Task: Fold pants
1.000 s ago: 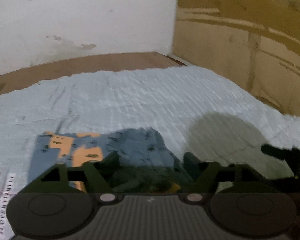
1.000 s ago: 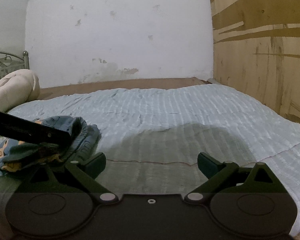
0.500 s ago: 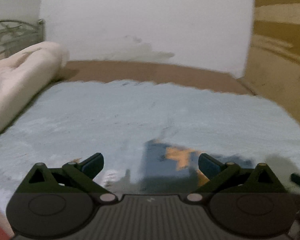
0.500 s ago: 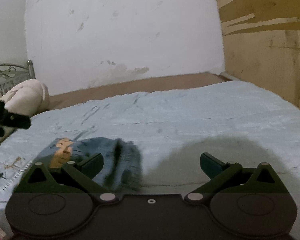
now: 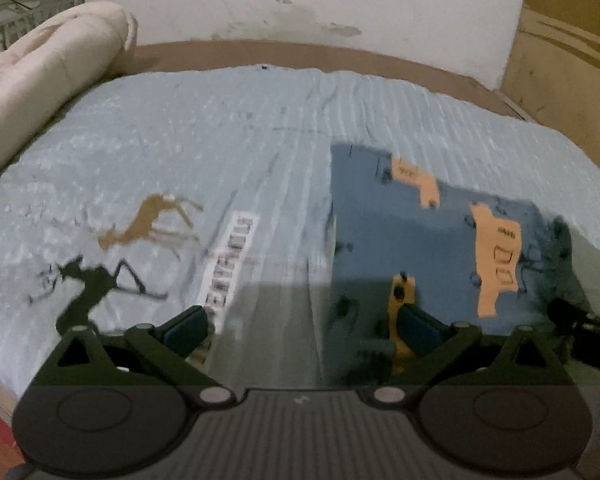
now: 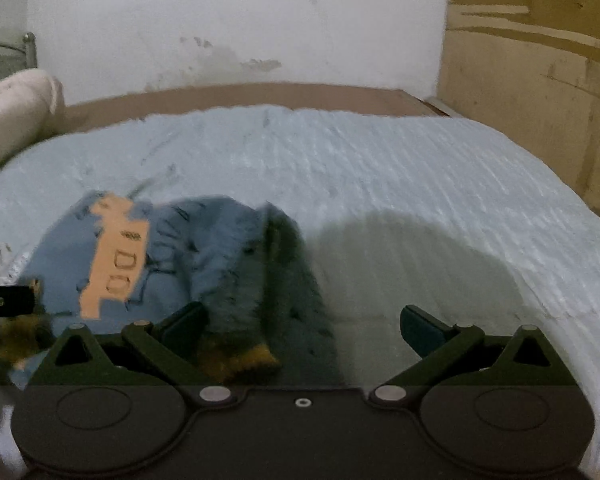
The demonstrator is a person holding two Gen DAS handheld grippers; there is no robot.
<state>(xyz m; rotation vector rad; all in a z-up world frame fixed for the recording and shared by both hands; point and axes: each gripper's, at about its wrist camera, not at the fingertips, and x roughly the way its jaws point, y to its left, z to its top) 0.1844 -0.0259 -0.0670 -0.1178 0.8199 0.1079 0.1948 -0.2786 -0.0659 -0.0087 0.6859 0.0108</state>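
Left wrist view shows the left gripper (image 5: 302,330) above a bed, with its jaws spread wide and nothing between them. Under the gap lies only the blanket (image 5: 228,132), pale blue and ribbed, which covers the bed. The pants (image 5: 384,236) lie folded on the blanket, to the right of the gripper's middle line. They are blue with orange patches, and their near edge reaches under the right finger (image 5: 418,330); I cannot tell if the finger touches the cloth. On the blanket to the left there are printed figures: a brown deer (image 5: 148,222), a black deer (image 5: 92,284) and a white label (image 5: 230,264) with blurred letters. A rolled cream quilt (image 5: 48,76) lies along the left edge of the bed, and behind it is a metal headboard (image 5: 16,0). At the right border the dark tip of the right gripper (image 5: 584,328) comes into view.

From the right wrist view, the right gripper (image 6: 302,326) also stands wide open and empty. The pants (image 6: 180,256) are to the left here, bunched at their right side, and the left finger (image 6: 184,326) is over their near edge. No container is seen; the blanket (image 6: 380,168) carries only the pants. The left gripper's tip (image 6: 4,304) shows at the left border.
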